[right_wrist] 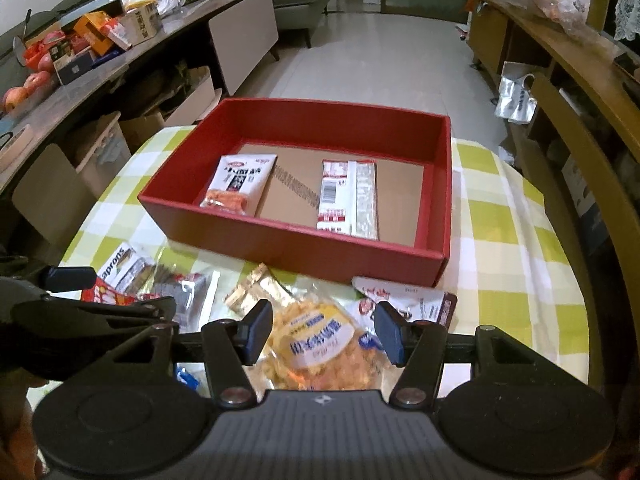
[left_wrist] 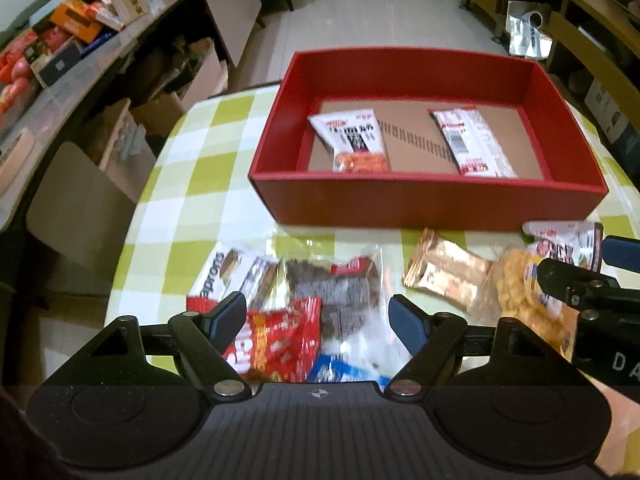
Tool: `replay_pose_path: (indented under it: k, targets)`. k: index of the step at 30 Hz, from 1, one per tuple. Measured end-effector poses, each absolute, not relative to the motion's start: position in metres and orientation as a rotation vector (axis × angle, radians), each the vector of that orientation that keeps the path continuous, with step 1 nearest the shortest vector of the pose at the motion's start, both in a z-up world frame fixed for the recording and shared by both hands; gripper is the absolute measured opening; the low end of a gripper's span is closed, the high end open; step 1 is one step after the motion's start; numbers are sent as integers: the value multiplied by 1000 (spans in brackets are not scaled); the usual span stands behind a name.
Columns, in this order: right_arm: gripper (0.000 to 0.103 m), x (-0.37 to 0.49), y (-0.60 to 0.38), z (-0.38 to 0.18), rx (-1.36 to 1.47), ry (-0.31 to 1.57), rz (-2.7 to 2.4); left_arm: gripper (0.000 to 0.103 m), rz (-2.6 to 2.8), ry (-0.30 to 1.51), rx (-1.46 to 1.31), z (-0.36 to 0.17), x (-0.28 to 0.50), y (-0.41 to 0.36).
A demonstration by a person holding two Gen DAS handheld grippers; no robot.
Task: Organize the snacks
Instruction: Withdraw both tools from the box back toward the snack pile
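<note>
Both views are being lit evenly by warm indoor light, with glare being thrown off the pale floor point(left_wrist: 384, 4). Straight edges are being bowed by fisheye distortion, corners are being darkened, and the nearest snack packets point(left_wrist: 280, 340) are being smeared by blur.

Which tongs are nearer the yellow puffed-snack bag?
Right. The right tongs hang directly over the yellow puffed-snack bag, which shows between their open fingers. The left tongs are off to its left, above the red packet.
</note>
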State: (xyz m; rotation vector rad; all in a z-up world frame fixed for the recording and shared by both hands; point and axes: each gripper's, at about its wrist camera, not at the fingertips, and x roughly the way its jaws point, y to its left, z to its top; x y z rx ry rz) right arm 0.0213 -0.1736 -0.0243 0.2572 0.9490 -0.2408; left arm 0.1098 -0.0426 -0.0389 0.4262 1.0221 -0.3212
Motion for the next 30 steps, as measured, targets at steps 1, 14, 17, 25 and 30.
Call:
replay_pose_path:
  k: [1, 14, 17, 25, 30]
  targets:
    - [62, 19, -173, -25, 260, 955, -239, 83, -321, 1026, 427, -40, 108, -41]
    - [63, 2, -167, -31, 276, 997, -206, 85, -286, 1097, 421, -51, 98, -10]
    - [63, 1, -167, -30, 282, 997, -195, 85, -302, 1139, 397, -54, 98, -4]
    - [63, -1, -173, -32, 299, 1006, -193, 85, -362, 1198, 419, -72, 91, -19]
    - [63, -3, -178, -35, 310, 1019, -196, 89, -365, 1204, 481, -89, 90, -32]
